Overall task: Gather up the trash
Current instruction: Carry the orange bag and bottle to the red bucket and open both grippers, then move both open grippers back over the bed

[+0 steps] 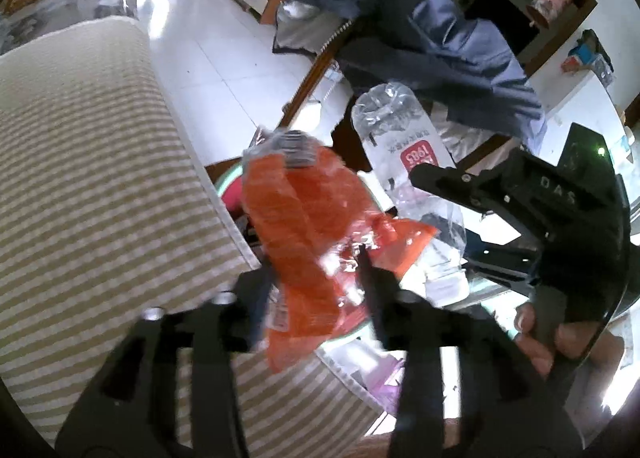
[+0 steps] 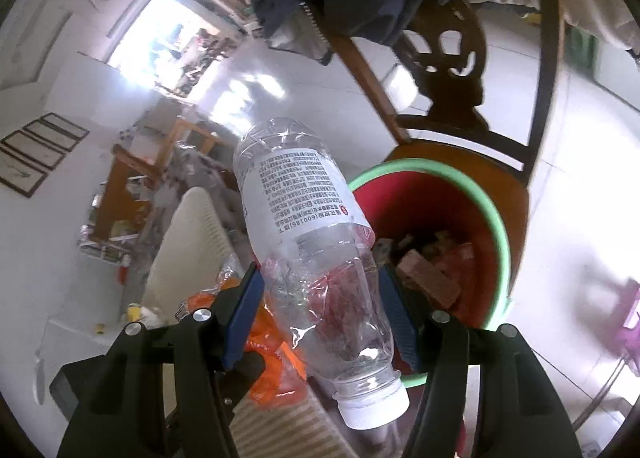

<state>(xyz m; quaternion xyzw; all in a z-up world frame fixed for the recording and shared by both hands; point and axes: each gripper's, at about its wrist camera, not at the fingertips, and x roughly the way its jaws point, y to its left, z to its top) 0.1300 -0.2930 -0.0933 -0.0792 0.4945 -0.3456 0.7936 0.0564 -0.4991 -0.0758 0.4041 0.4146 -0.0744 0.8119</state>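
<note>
My left gripper (image 1: 316, 270) is shut on an orange plastic wrapper (image 1: 304, 225) and holds it above the green rim of the trash bin (image 1: 230, 181). My right gripper (image 2: 320, 282) is shut on a clear plastic bottle (image 2: 304, 213) with a white label and white cap, held cap-down beside the bin. The bin (image 2: 496, 225) is red inside with a green rim and holds several scraps. In the left wrist view the bottle (image 1: 404, 161) and my right gripper (image 1: 460, 185) show to the right of the wrapper. The wrapper (image 2: 272, 342) shows under the bottle in the right wrist view.
A striped beige tablecloth (image 1: 92, 177) covers the table at left. The bin stands on a wooden chair (image 2: 452, 93) draped with a dark blue jacket (image 1: 432, 41). White tiled floor (image 1: 208, 49) lies beyond.
</note>
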